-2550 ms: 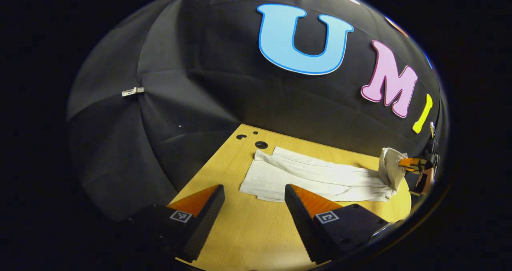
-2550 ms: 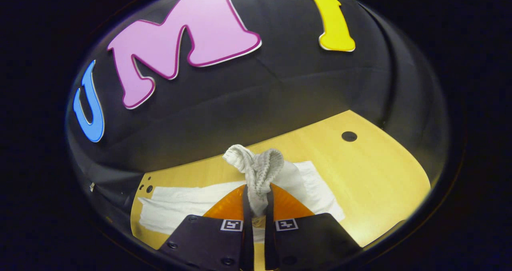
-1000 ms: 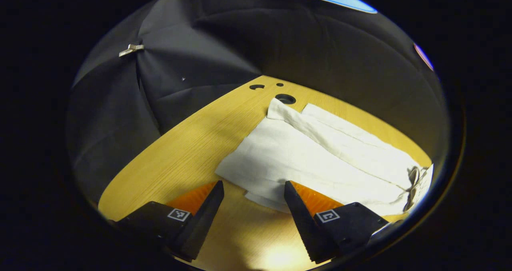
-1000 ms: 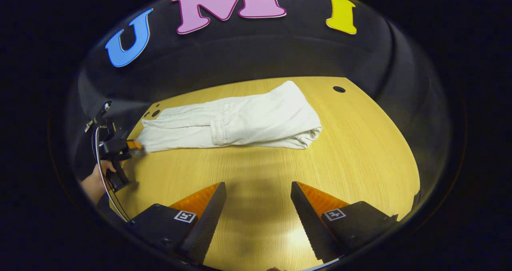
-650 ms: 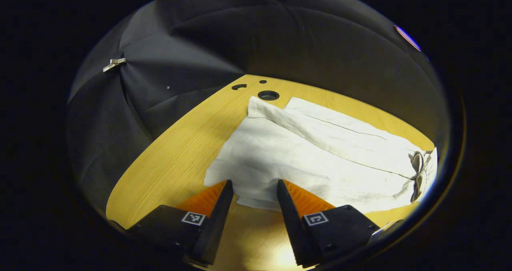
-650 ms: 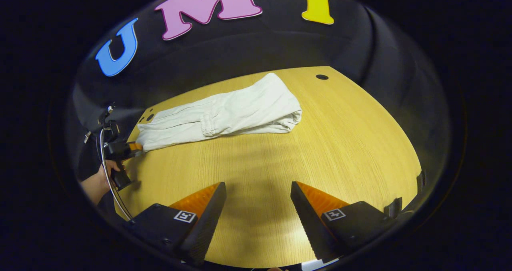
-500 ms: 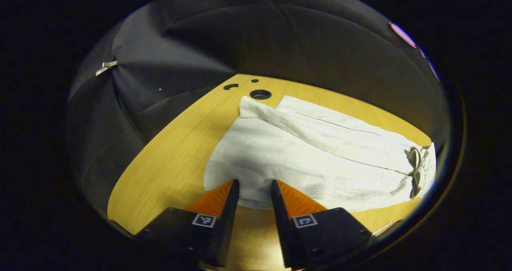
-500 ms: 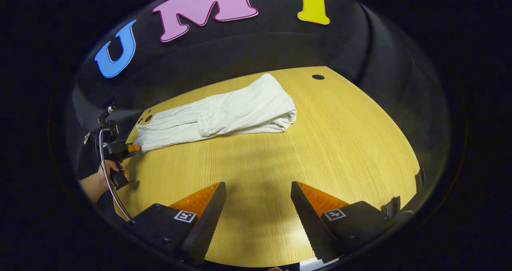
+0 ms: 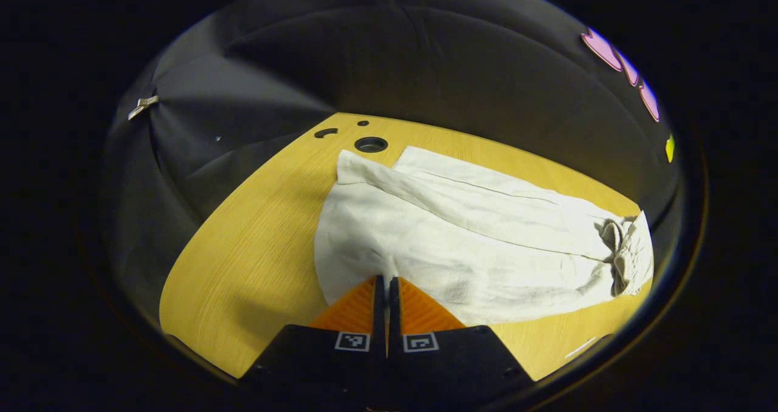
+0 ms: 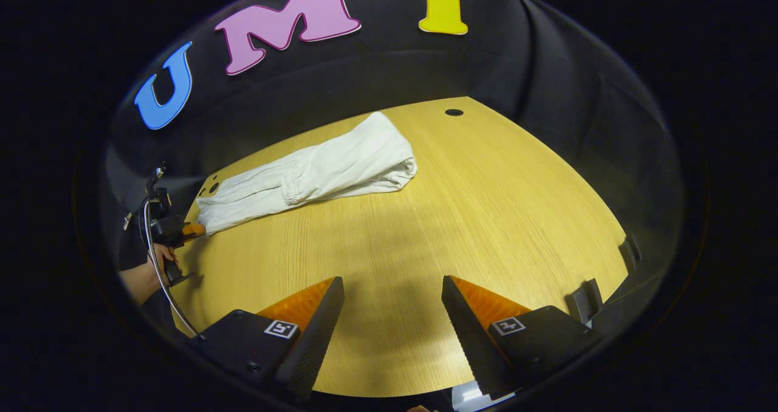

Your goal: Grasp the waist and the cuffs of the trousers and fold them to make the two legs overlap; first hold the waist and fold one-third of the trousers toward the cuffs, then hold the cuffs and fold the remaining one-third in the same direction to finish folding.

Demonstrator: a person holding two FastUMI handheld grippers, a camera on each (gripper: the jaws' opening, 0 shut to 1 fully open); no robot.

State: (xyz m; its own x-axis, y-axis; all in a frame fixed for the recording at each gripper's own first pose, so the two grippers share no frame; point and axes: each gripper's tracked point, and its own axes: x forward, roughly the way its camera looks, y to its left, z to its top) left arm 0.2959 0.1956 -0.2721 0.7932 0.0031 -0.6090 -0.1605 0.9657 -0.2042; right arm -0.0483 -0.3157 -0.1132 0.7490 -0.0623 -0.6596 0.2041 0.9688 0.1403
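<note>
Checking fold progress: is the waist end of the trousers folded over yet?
Yes: the trousers show the waistband lying mid-length over the legs.

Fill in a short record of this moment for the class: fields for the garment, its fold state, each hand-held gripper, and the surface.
garment: pale trousers lying on the table
fold state: waist end already folded over toward the cuffs; cuff third not yet folded
left hand-held gripper: closed on the cuff edge of the trousers
right hand-held gripper: open, holding nothing, over bare tabletop, apart from the trousers
surface: wooden table with small round holes
person: a hand holds the left hand-held gripper
</note>
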